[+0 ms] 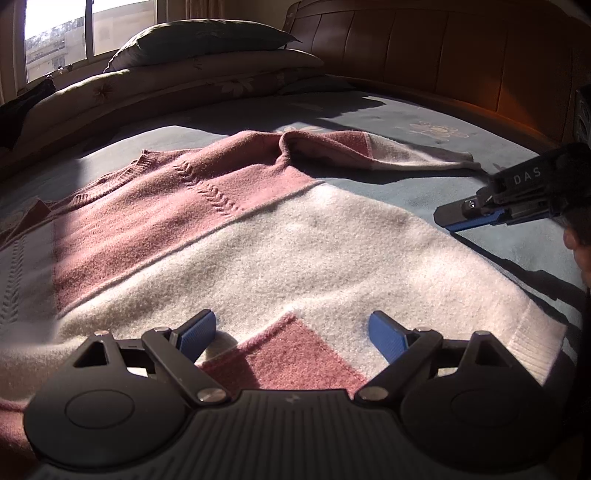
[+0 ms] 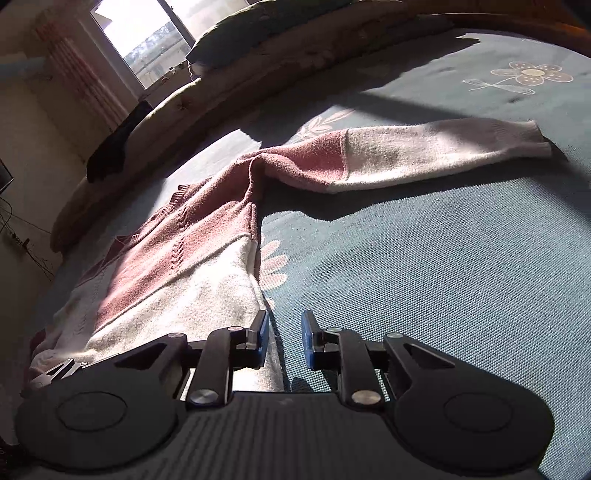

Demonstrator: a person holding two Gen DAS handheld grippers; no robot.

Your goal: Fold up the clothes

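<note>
A pink and cream knitted sweater [image 1: 258, 236] lies flat on a blue bedspread [image 1: 406, 122]. One sleeve [image 2: 424, 155] stretches out to the right. My left gripper [image 1: 291, 334] is open, low over the sweater's lower part, above a pink patch. My right gripper [image 2: 284, 341] is open with a narrow gap, at the sweater's right side edge [image 2: 258, 288], its left finger over the cream knit. In the left wrist view the right gripper [image 1: 469, 216] shows side-on at the right, over the bedspread.
Pillows [image 1: 207, 40] and a folded quilt [image 1: 155, 88] lie at the far side under a window [image 1: 88, 29]. A wooden headboard [image 1: 461, 55] curves along the right. A dark garment [image 2: 114, 147] hangs on the quilt. The bedspread [image 2: 443, 277] has flower patterns.
</note>
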